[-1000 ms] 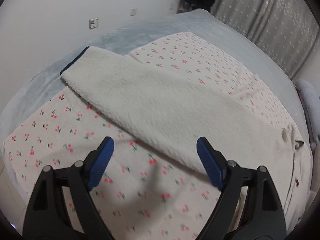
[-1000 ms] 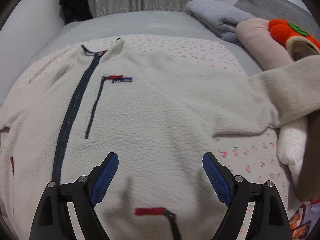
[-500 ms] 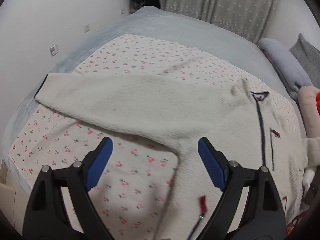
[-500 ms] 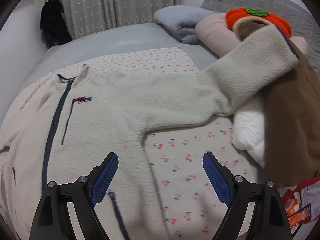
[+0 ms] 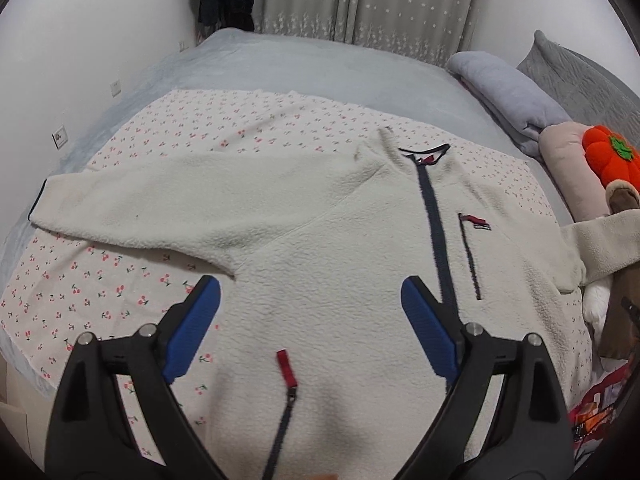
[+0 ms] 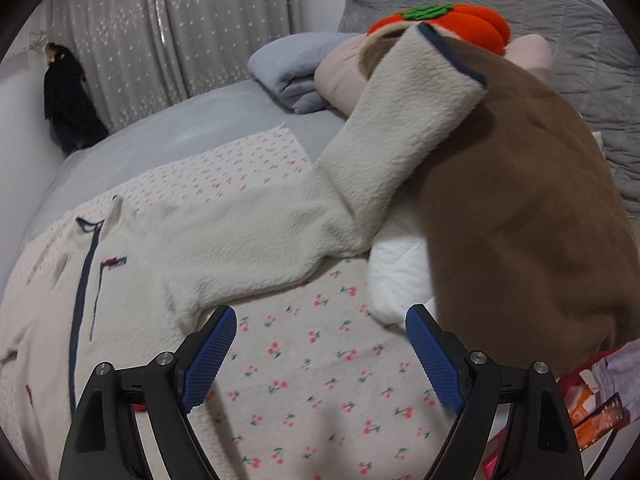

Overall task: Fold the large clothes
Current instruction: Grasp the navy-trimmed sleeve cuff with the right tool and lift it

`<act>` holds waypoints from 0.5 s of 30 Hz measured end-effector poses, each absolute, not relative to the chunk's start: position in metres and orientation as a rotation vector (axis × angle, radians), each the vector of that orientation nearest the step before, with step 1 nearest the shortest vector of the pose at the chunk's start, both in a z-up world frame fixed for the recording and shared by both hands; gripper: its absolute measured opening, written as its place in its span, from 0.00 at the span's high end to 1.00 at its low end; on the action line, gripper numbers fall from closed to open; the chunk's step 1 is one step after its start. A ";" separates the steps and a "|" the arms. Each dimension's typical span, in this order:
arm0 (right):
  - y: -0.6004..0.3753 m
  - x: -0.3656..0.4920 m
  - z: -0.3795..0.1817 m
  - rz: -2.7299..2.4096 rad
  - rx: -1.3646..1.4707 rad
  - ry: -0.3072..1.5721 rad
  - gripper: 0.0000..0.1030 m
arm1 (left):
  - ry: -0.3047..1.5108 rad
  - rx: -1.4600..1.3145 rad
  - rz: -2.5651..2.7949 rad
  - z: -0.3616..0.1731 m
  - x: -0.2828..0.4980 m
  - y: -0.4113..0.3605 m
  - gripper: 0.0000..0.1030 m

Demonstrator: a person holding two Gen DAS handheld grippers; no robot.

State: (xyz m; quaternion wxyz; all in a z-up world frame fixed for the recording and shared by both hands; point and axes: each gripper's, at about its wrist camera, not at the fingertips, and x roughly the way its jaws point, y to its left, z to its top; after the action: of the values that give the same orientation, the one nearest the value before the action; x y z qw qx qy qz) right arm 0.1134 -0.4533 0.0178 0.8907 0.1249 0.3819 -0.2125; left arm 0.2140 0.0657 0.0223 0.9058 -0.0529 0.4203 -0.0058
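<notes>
Right tongs [image 6: 316,344] gape above the cherry-print sheet [image 6: 304,368]; the fleece jacket's [image 6: 224,240] sleeve drapes, seemingly, over a brown cushion [image 6: 520,216].

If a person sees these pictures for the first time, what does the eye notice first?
A large cream fleece jacket lies spread front-up on a cherry-print sheet on the bed. One sleeve climbs onto a brown plush toy beside it, with an orange pumpkin cushion behind.
</notes>
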 end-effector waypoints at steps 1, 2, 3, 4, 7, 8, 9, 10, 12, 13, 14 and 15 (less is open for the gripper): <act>-0.460 0.113 0.020 -0.450 0.264 0.781 0.14 | 0.861 -0.108 -0.017 0.023 0.212 0.062 0.09; -0.466 0.113 0.023 -0.459 0.267 0.769 0.14 | 0.851 -0.106 -0.025 0.022 0.209 0.055 0.08; -0.471 0.114 0.026 -0.465 0.272 0.756 0.14 | 0.847 -0.105 -0.029 0.022 0.208 0.050 0.06; -0.478 0.115 0.028 -0.468 0.282 0.740 0.14 | 0.845 -0.104 -0.036 0.020 0.207 0.044 0.06; -0.498 0.123 0.035 -0.482 0.308 0.690 0.14 | 0.868 -0.105 -0.081 0.012 0.209 0.026 0.06; -0.503 0.128 0.037 -0.490 0.307 0.677 0.14 | 0.883 -0.107 -0.102 0.008 0.211 0.019 0.06; -0.509 0.132 0.039 -0.501 0.301 0.663 0.14 | 0.889 -0.108 -0.110 0.006 0.212 0.016 0.06; -0.515 0.136 0.040 -0.518 0.292 0.649 0.14 | 0.900 -0.104 -0.122 0.003 0.213 0.010 0.06; -0.526 0.146 0.040 -0.577 0.266 0.646 0.14 | 0.907 -0.096 -0.138 -0.002 0.213 0.004 0.06; -0.532 0.151 0.039 -0.602 0.259 0.651 0.14 | 0.913 -0.088 -0.148 -0.004 0.213 0.001 0.06; -0.538 0.155 0.038 -0.618 0.262 0.648 0.15 | 0.924 -0.078 -0.153 -0.007 0.214 -0.001 0.06; -0.542 0.158 0.037 -0.622 0.271 0.639 0.15 | 0.932 -0.070 -0.153 -0.009 0.215 -0.003 0.06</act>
State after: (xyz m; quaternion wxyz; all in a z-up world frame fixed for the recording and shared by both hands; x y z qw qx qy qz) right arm 0.1576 -0.5421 0.0367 0.8933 0.1307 0.3082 -0.3000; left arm 0.2154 -0.0033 -0.0089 0.8900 -0.0339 0.4486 -0.0739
